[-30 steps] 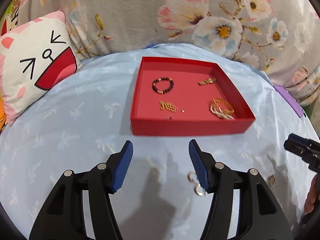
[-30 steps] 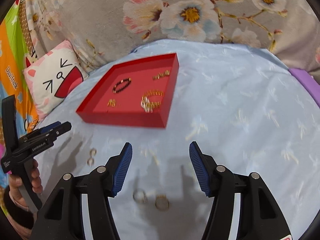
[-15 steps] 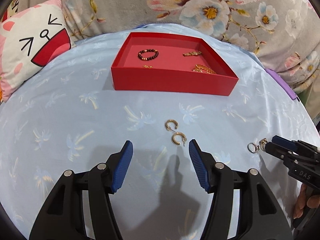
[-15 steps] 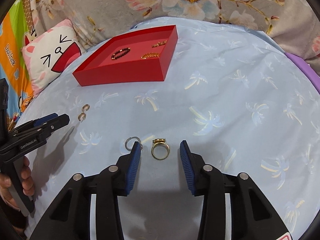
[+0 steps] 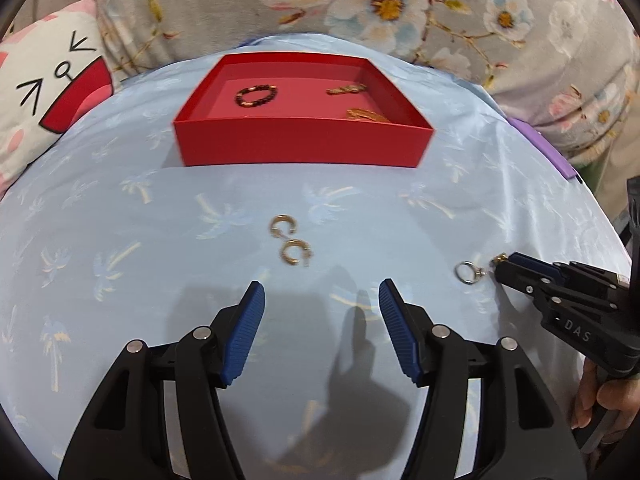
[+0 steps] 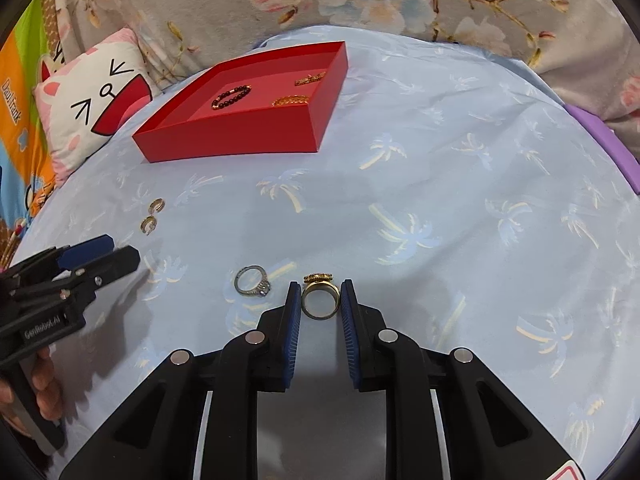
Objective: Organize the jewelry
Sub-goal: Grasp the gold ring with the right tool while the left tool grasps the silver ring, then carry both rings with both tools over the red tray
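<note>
A red tray (image 5: pixel 300 142) (image 6: pixel 240 140) at the far side of the blue cloth holds a dark bead bracelet (image 5: pixel 256 95) (image 6: pixel 232 97) and gold pieces (image 5: pixel 346 89). Two gold hoop earrings (image 5: pixel 291 240) (image 6: pixel 152 214) lie on the cloth just ahead of my open, empty left gripper (image 5: pixel 320 292). My right gripper (image 6: pixel 320 294) has its fingers close on both sides of a gold ring (image 6: pixel 319 296) lying on the cloth; whether the pads touch it I cannot tell. A silver ring (image 6: pixel 252 280) (image 5: pixel 468 272) lies just left of it.
A cat-face pillow (image 5: pixel 44 96) (image 6: pixel 96 100) lies left of the tray. A floral cloth (image 5: pixel 360 8) hangs behind. A purple edge (image 6: pixel 600 136) shows at the right. The left gripper shows in the right wrist view (image 6: pixel 100 258), the right gripper in the left wrist view (image 5: pixel 504 268).
Both grippers came down lower toward the cloth. My right gripper narrowed and moved forward around the gold ring. My left gripper came closer to the two earrings and stayed open.
</note>
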The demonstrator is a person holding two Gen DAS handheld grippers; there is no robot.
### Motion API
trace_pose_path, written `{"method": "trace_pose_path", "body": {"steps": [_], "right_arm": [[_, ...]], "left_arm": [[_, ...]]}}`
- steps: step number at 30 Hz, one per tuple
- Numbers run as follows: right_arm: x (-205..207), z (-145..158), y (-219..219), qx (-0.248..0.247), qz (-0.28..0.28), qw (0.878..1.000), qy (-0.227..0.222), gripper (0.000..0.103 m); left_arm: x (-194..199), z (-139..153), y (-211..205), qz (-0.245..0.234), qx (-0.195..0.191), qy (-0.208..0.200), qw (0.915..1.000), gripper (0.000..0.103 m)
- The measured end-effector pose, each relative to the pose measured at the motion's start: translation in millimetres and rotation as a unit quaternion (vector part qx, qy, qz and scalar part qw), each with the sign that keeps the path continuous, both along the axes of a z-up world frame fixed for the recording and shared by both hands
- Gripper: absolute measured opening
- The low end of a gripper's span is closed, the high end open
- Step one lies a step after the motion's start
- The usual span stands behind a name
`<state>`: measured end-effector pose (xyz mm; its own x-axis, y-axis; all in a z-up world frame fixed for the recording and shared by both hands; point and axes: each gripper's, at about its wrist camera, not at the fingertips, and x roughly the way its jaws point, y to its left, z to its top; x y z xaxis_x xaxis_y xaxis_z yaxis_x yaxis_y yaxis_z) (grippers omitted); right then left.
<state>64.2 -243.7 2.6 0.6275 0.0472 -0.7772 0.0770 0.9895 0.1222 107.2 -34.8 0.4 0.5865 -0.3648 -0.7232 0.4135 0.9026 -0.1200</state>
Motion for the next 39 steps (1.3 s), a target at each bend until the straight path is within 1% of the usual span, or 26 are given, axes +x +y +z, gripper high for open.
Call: {"method": "trace_pose_path", "body": {"steps": [3,6,10,15,17,19,21,24,25,26,27,30,33,39], "right_arm": [[-6,4,-8,0.004,-0.012,1.000,-0.005,0.019],[-15,5,-16,0.012,-0.024,1.000,-0.005,0.019],[-28,6,-23,0.014,-0.036,0.999,-0.009,0.019],[-37,4,-27,0.023,-0.039,0.999,-0.009,0.019],[-38,4,-29,0.027,-0.038,0.999,-0.008,0.019],[-39,4,-30,0.032,-0.037,0.999,-0.008,0.019],[-40,4,-32,0.039,-0.034,0.999,-0.007,0.019],[-41,4,-33,0.051,-0.030,0.998,-0.006,0.019],[-42,4,-33,0.052,-0.029,0.998,-0.006,0.019],[-42,4,-33,0.053,-0.028,0.998,-0.006,0.019],[-42,5,-32,0.055,-0.027,0.998,-0.007,0.019],[-43,5,-32,0.057,-0.025,0.998,-0.007,0.019],[-43,6,-32,0.060,-0.025,0.998,-0.009,0.019],[-44,6,-33,0.060,-0.025,0.998,-0.010,0.019]], "left_arm": [[-5,3,-16,-0.021,-0.001,-0.001,0.9998,0.058],[-8,4,-34,-0.039,-0.005,0.008,0.9992,0.059],[-11,-2,-63,-0.056,0.013,0.015,0.9982,0.058],[-15,-6,-91,-0.063,0.026,0.020,0.9975,0.058],[-14,-8,-99,-0.057,0.033,0.021,0.9976,0.058],[-14,-9,-105,-0.052,0.042,0.015,0.9976,0.058],[-14,-9,-107,-0.050,0.046,0.010,0.9976,0.055],[-15,-10,-110,-0.047,0.054,-0.002,0.9974,0.046],[-16,-11,-111,-0.047,0.056,-0.005,0.9973,0.045],[-16,-10,-111,-0.047,0.057,-0.006,0.9972,0.042],[-16,-10,-111,-0.047,0.055,-0.006,0.9974,0.037],[-15,-10,-108,-0.046,0.050,-0.005,0.9977,0.032],[-15,-10,-108,-0.047,0.049,-0.006,0.9977,0.023],[-16,-9,-106,-0.048,0.040,-0.003,0.9981,0.023]]}}
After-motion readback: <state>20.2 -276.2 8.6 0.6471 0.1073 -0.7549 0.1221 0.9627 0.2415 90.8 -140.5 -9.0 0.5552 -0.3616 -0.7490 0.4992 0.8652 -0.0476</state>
